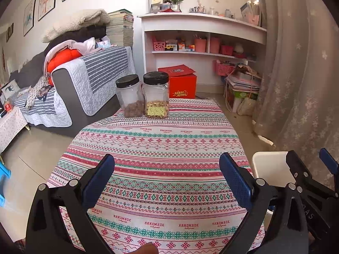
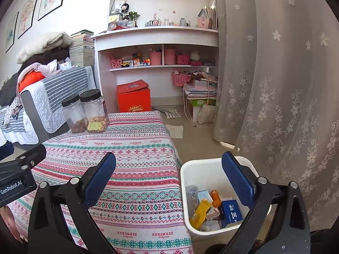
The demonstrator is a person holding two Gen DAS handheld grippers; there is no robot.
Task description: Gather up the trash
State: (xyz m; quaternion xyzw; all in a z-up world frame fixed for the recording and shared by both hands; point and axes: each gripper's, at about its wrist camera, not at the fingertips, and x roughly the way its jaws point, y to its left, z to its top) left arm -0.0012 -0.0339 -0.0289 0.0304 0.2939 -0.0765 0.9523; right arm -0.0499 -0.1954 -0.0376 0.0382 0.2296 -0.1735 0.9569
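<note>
Left tool (image 1: 167,175): fingers spread wide, nothing between them; hangs over the near part of the tabletop (image 1: 165,139), patterned cloth directly ahead.

Two black-lidded jars (image 1: 144,96): far ahead of the left tool at the tabletop's far edge, touching or nearly so, each with a low layer of snacks. Stored food by the look of it, not trash.

Right tool (image 2: 169,176): fingers spread wide, empty; its left finger is over the tabletop's right edge, its right finger over the bin.

White bin (image 2: 190,165): on the floor, below and just right of the right tool, hard against the tabletop's side. Holds the trash (image 2: 211,208): yellow wrapper, blue carton, clear bottle, paper scraps.

Step in hand, as judged: collection looks finished or close to it; no loose trash shows on the cloth.

Next move, as judged: look over the tabletop and floor; a paper sheet (image 2: 174,130) lies on the floor well ahead of the right tool, beyond the bin, and may want picking up.
</note>
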